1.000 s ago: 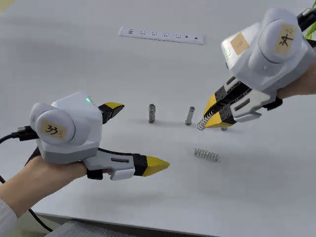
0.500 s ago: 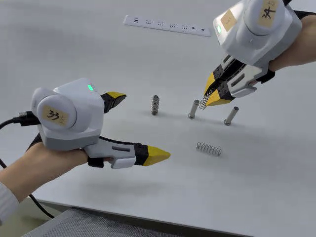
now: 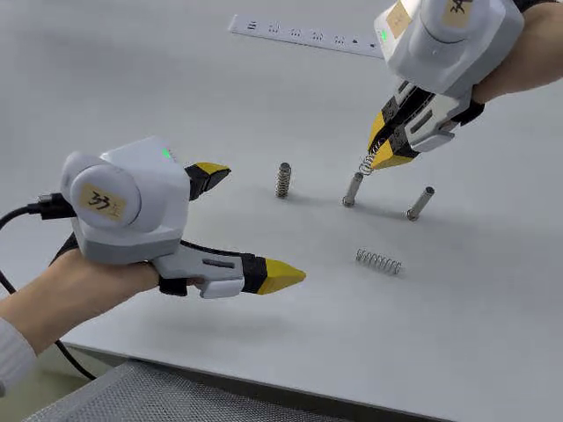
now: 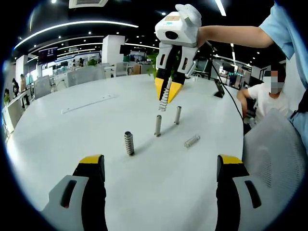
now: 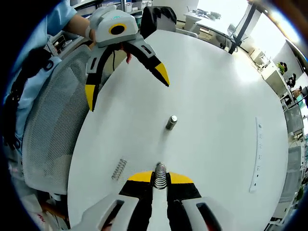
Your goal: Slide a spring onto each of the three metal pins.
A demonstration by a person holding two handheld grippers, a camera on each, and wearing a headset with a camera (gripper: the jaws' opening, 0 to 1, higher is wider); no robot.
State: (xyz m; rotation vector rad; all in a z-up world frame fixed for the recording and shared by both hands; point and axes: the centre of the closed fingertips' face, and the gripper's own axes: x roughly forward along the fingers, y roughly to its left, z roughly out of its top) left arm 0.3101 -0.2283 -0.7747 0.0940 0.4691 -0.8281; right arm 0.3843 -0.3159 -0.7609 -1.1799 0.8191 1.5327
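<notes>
Head view: silver coiled spring (image 3: 368,164) (tilted)

The left gripper (image 3: 257,222) and the right gripper (image 3: 383,153) are both round, smooth, grey-white shells with black jaws that end in pointy yellow tips (image 3: 283,276). Each has a tiny green light (image 3: 165,153) and a tan sticker (image 3: 104,203). The left one's sticker says 33, and a black cable (image 3: 26,215) comes out of its back. The person wears a light blue sleeve (image 4: 291,33), and a white cuff (image 3: 10,360) is on the left arm.
</notes>
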